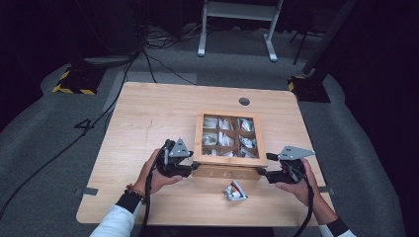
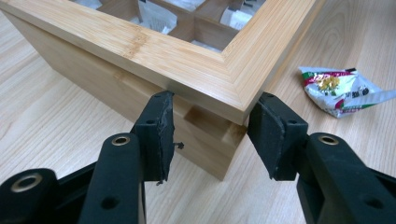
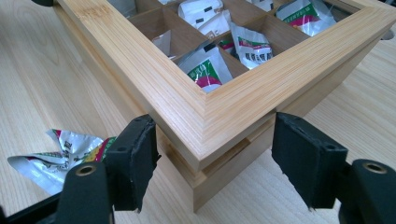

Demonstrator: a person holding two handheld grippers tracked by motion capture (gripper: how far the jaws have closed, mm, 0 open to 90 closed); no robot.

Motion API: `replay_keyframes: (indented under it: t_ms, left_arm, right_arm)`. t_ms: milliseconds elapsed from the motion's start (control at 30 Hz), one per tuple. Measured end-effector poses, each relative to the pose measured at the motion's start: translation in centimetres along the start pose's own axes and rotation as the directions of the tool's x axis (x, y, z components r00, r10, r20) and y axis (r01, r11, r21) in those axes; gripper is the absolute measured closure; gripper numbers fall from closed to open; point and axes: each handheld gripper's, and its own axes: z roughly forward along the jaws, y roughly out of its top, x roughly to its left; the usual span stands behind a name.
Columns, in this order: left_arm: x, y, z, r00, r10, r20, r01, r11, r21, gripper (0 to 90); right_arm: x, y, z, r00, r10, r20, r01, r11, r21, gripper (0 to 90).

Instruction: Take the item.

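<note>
high view: wooden box sits mid-table, long side running left-right. left gripper at its near-left corner, right gripper at near-right; both have jaws apart, straddling the corners, not clamped. loose packet lies near, between them.

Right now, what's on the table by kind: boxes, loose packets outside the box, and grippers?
Wooden box with nine compartments and a framed lid: 1
Crumpled silver, red and green foil packet lying loose in front of the box: 1
Black handheld grippers: 2, left gripper and right gripper
Total: 4
</note>
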Motion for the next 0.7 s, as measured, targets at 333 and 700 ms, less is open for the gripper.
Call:
replay_keyframes:
  t_ms: [333, 700]
  left_arm:
    - [-0.61, -0.22, -0.74, 1.0, 0.005, 0.007, -0.005, 0.9993, -0.038, 49.9]
    - [-0.46, -0.34, -0.18, 1.0, -0.002, -0.002, 0.002, 0.9994, -0.034, 50.0]
  right_arm:
    - [0.28, -0.51, -0.27, 0.9999, 0.004, -0.01, -0.004, 1.0, -0.008, 37.3]
    - [0.18, -0.76, -0.24, 0.9997, 0.016, -0.017, -0.017, 1.0, -0.023, 38.0]
